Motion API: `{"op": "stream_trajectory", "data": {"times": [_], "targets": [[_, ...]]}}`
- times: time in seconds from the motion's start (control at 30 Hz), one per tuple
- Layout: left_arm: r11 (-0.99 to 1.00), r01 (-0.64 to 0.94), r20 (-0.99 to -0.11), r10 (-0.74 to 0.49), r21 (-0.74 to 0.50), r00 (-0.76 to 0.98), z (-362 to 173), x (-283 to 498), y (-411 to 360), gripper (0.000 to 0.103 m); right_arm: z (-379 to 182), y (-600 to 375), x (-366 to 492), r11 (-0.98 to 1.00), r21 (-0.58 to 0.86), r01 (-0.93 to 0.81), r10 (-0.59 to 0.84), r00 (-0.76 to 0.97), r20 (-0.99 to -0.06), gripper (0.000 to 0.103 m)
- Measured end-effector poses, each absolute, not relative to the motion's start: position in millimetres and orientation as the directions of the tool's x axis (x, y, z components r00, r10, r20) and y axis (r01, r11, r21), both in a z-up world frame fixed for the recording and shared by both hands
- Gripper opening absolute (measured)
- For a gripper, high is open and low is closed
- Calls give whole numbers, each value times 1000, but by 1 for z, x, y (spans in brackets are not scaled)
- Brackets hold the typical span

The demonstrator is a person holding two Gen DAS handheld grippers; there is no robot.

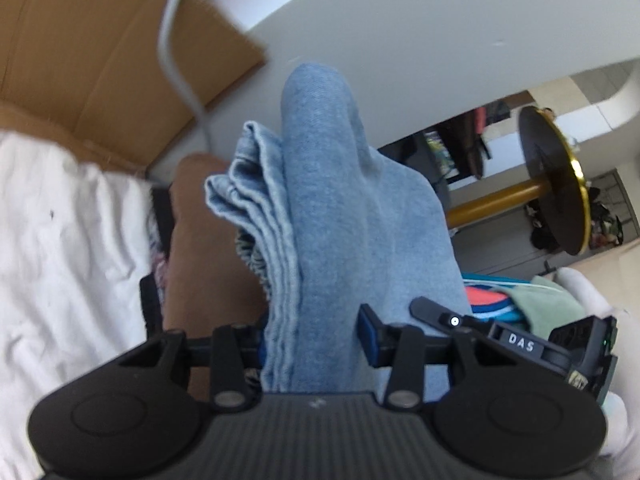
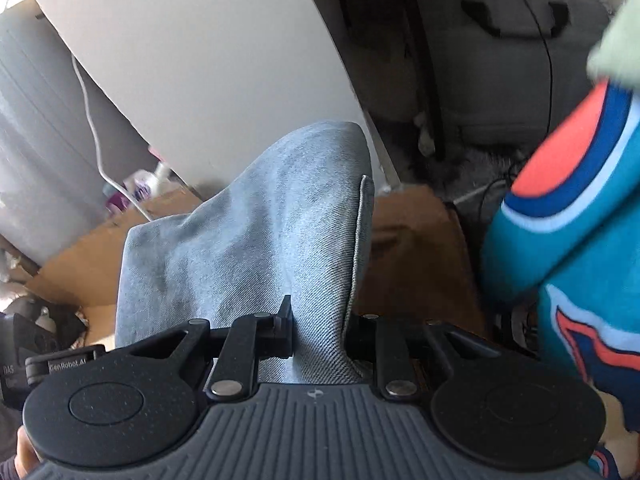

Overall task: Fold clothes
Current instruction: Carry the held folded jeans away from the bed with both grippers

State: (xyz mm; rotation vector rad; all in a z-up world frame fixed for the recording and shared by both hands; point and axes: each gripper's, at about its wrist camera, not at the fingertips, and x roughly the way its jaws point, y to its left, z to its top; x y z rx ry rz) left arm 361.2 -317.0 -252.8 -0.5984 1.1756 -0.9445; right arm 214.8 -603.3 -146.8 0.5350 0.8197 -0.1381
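White round tabletop (image 1: pixel 420 28), surface bare where visible; light-blue denim garment (image 1: pixel 320 200) drapes in front of its edge, contact unclear. Gold pedestal with dark base disc (image 1: pixel 556 176) sits below it. Floor (image 2: pixel 452 168): flattened cardboard (image 2: pixel 412 248) lies on it, white cable (image 2: pixel 92 120) trails down beside the table.

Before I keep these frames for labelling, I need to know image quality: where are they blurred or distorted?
Left wrist view: the white cable and cardboard smear with motion blur, the blue denim garment stays fairly sharp, and the white tabletop edge bows from fisheye. Right wrist view: the teal jersey is streaked, while the denim weave near the hand-held gripper is crisp.
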Motion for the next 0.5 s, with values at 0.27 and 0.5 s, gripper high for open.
{"op": "stream_trajectory", "data": {"times": [0.27,0.5], "targets": [[515,293,-518,-852,-806,72,-277,370,-339,44,-184,-628,222,851,414,323,77,703,-707,22],[587,277,-600,-799,-761,44,-287,384,-341,51,-227,-630,236,839,415,353,49,709,-703,27]]}}
